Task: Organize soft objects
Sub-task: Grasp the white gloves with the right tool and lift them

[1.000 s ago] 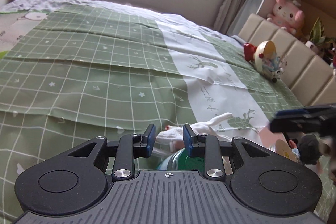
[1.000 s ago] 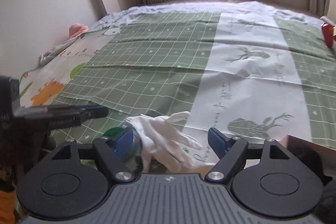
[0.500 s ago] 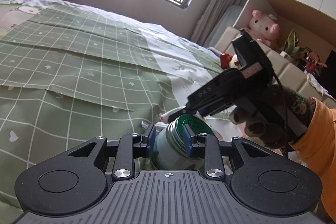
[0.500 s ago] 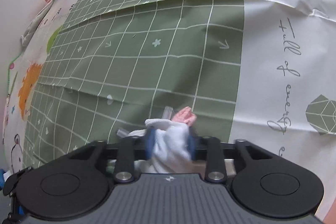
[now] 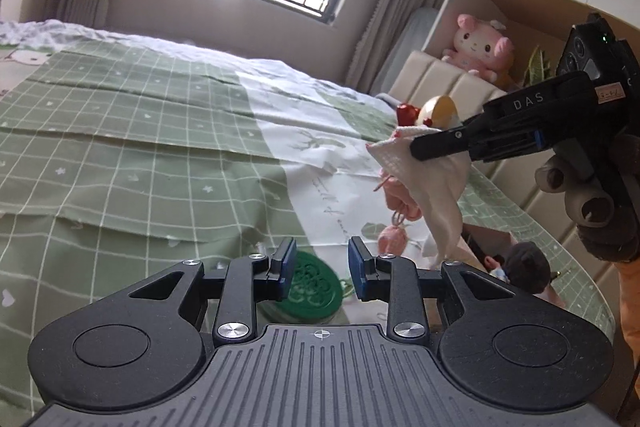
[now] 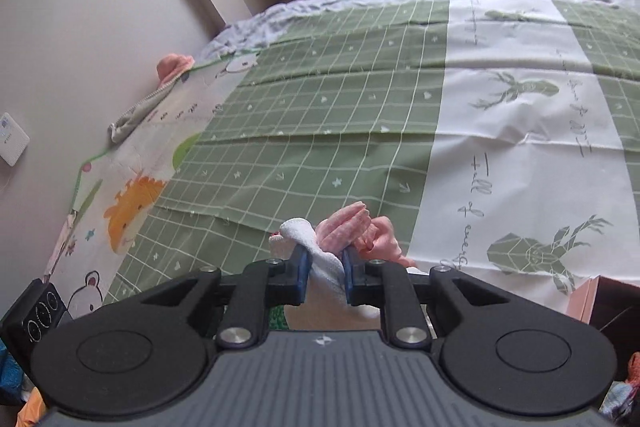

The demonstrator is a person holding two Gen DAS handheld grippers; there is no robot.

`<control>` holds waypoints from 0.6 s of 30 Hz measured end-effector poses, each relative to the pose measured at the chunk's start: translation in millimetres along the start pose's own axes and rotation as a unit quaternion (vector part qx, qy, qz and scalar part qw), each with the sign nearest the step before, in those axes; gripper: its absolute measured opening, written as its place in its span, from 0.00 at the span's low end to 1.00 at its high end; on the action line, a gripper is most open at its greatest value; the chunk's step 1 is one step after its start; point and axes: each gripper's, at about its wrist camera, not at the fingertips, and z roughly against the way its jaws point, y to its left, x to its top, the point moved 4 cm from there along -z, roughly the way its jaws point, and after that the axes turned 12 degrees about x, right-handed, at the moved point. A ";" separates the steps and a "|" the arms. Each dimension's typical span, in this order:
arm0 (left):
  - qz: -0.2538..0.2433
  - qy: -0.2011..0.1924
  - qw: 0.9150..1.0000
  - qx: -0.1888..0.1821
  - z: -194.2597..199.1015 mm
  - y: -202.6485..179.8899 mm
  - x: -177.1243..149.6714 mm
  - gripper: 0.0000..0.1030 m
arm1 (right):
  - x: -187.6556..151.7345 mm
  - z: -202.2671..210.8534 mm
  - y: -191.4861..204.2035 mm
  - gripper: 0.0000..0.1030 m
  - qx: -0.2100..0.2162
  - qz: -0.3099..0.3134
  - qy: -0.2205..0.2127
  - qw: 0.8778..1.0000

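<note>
My right gripper (image 6: 325, 267) has its jaws closing on a white glove (image 6: 296, 231), whose fabric is pinched between the pads. A pink knitted piece (image 6: 344, 227) comes up with it. In the left wrist view the right gripper (image 5: 414, 149) holds the glove (image 5: 432, 183) in the air over the bed, and the pink knit (image 5: 400, 203) with its small ball (image 5: 394, 239) dangles below. My left gripper (image 5: 322, 267) is open and nothing sits between its pads. A jar with a green lid (image 5: 316, 291) stands just under its fingers.
The green checked bed cover (image 5: 120, 147) fills most of both views. A pink plush (image 5: 480, 47) sits on the headboard shelf, with a round toy (image 5: 436, 111) below it. A dark-haired doll (image 5: 524, 263) lies at the right. A pink box (image 6: 588, 295) is nearby.
The right gripper closed on the white glove and raised it off the bed with the pink knit. The jar, between the left pads half a second ago, now sits below them.
</note>
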 end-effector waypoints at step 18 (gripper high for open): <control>0.036 0.006 0.999 -0.003 61.0 2.4 -83.0 0.31 | -179.4 24.2 61.3 0.45 0.021 0.131 0.045 0.990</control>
